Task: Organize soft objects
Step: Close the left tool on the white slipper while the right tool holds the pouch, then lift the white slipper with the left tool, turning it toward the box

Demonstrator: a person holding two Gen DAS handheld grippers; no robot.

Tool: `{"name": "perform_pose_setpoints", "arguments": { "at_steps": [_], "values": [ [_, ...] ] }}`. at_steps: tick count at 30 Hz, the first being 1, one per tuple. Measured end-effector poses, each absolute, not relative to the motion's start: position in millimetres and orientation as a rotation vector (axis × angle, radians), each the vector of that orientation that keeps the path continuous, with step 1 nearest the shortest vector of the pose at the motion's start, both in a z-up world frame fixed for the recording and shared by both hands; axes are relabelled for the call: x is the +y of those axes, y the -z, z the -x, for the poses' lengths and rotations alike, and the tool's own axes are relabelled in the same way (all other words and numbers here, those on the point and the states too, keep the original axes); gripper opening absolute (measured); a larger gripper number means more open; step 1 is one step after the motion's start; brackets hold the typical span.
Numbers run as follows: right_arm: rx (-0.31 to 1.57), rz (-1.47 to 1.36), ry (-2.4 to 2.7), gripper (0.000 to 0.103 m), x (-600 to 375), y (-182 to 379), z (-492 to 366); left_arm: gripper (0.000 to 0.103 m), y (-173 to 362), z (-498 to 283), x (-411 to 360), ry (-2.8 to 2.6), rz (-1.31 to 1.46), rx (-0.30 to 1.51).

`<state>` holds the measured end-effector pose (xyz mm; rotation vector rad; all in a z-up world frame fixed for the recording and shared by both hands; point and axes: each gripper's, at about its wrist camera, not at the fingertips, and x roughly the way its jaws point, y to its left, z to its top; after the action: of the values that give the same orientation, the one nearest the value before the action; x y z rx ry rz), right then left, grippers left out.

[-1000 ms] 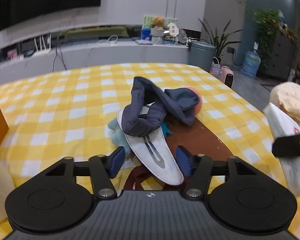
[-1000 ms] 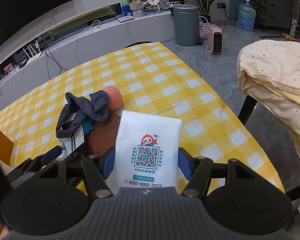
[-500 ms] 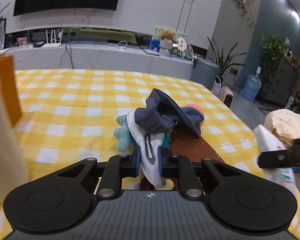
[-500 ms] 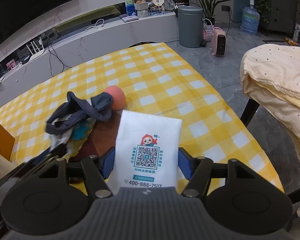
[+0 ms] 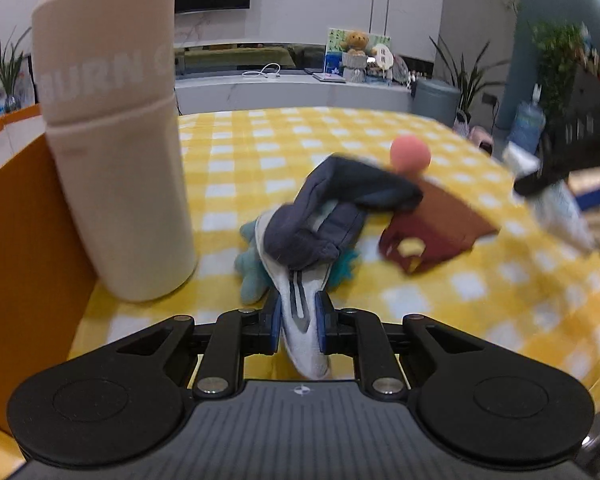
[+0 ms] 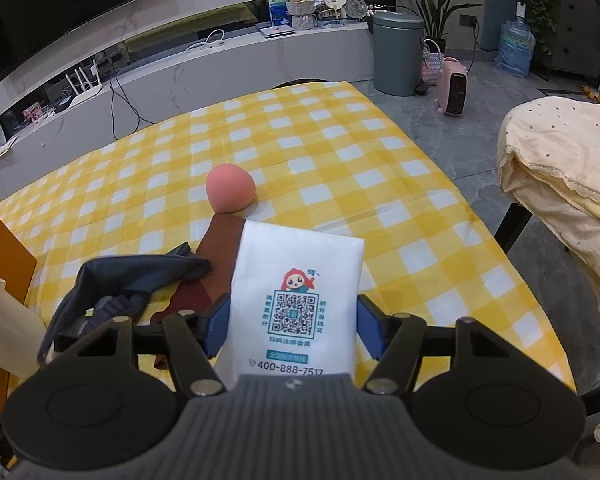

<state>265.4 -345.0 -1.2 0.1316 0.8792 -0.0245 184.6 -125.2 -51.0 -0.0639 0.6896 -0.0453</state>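
An orange box [image 5: 24, 248] is standing at the left edge of the yellow-checked tabletop [image 5: 480, 292], and a beige bottle [image 5: 112, 136] is standing upright just beside it; whether anything is lying inside the box cannot be told, since only its wall is showing. The left tongs [image 5: 298, 322] are pinching the toe of a white sock [image 5: 296, 300], which is carrying a navy cloth [image 5: 324, 216] draped over it and covering most of a teal plush toy [image 5: 252, 276]. The left view is blurring, so the maroon cloth [image 5: 432, 232] and pink ball [image 5: 410, 153] beyond are looking soft-edged. The right tongs [image 6: 293, 326] are clamping a white tissue pack [image 6: 296, 304] printed with a QR code, holding it above the near tabletop edge. The right view is showing the ball sitting clear on the checks, touching the maroon cloth's far tip, while hiding the sock and plush entirely; a cream blanket [image 6: 560, 168] is lying off to the right.
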Motion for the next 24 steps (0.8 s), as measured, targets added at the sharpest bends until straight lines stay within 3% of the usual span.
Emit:
{"name": "perform_pose_setpoints", "arguments": {
  "at_steps": [3,5,7,9,14,15,18,19,24],
  "values": [
    [0.880,-0.122,0.016,0.064,-342.9,1.5,-265.7,0.024,64.3,-179.8,-125.0,0.043,0.014,0.697],
    [0.880,-0.121,0.012,0.064,-342.2,1.5,-265.6,0.039,70.0,-178.8,-121.9,0.050,0.037,0.707],
    [0.882,-0.122,0.013,0.064,-342.3,1.9,-265.8,0.076,70.3,-179.3,-120.7,0.057,0.062,0.695],
    [0.885,-0.123,0.016,0.064,-342.6,2.5,-266.1,0.084,70.4,-181.0,-121.4,0.100,0.066,0.694],
    [0.883,-0.128,0.016,0.064,-343.0,1.9,-266.1,0.083,74.1,-179.2,-127.9,0.141,0.033,0.679],
    [0.883,-0.127,0.016,0.064,-342.8,1.9,-266.1,0.076,75.0,-180.4,-129.0,0.135,0.035,0.674],
    [0.886,-0.120,0.005,0.064,-341.2,1.8,-266.3,0.032,76.2,-183.3,-126.4,0.132,0.041,0.665],
    [0.886,-0.120,0.001,0.064,-341.2,1.6,-265.9,0.025,76.4,-183.3,-125.1,0.120,0.038,0.660],
    [0.889,-0.123,0.001,0.064,-342.1,2.4,-266.6,0.021,77.0,-182.3,-115.5,0.119,0.065,0.644]
  ]
}}
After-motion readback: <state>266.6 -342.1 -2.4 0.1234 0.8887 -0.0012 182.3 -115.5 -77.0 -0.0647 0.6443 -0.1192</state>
